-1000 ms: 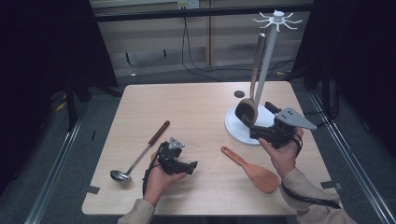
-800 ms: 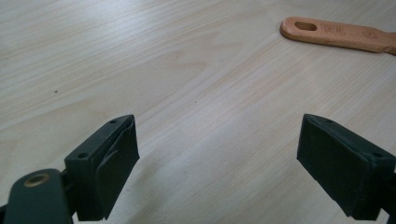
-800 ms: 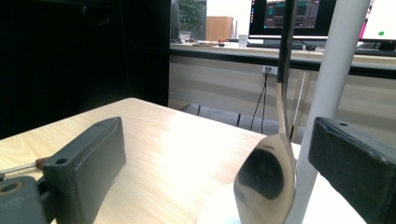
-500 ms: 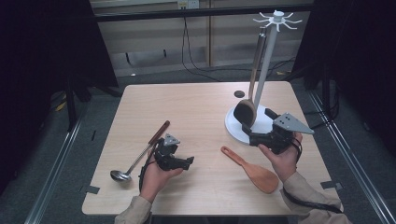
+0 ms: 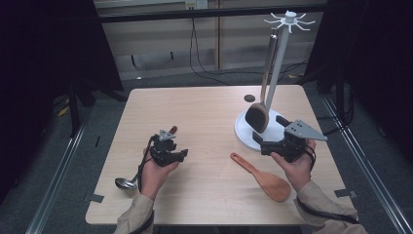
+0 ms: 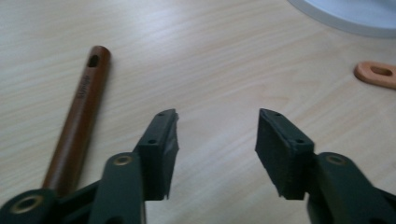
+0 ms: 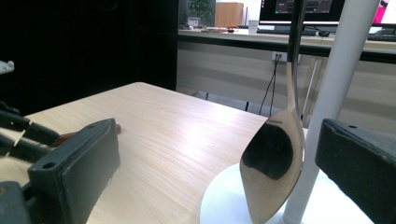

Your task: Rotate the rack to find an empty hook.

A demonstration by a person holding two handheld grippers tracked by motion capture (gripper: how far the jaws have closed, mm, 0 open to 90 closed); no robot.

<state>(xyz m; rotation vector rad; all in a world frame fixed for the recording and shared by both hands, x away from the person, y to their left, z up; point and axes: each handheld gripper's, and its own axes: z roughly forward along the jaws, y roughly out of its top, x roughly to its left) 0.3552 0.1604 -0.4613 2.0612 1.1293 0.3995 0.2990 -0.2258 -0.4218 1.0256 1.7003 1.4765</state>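
My left gripper (image 5: 181, 155) hovers low over the table just right of the ladle's brown handle (image 5: 171, 130). In the left gripper view its jaws (image 6: 217, 116) stand apart over bare wood; they have just been closing, with nothing between them, and the handle (image 6: 81, 112) lies outside the left jaw. The ladle's metal bowl (image 5: 124, 183) lies near the front left. My right gripper (image 5: 272, 132) is wide open beside the white stand's base (image 5: 246, 134). A large dark spoon (image 5: 256, 117) hangs from the stand, and it shows ahead of the right jaws (image 7: 217, 135) as a shiny bowl (image 7: 273, 172).
An orange spatula (image 5: 263, 178) lies flat at the front right, its handle end (image 6: 378, 72) pointing toward the left gripper. The stand's pole (image 5: 277, 63) rises to a ring of hooks (image 5: 290, 19). A small dark disc (image 5: 249, 98) lies behind the base.
The left hand has moved a little away from the person, along the ladle handle, and its jaws have narrowed. The right hand has stayed put.
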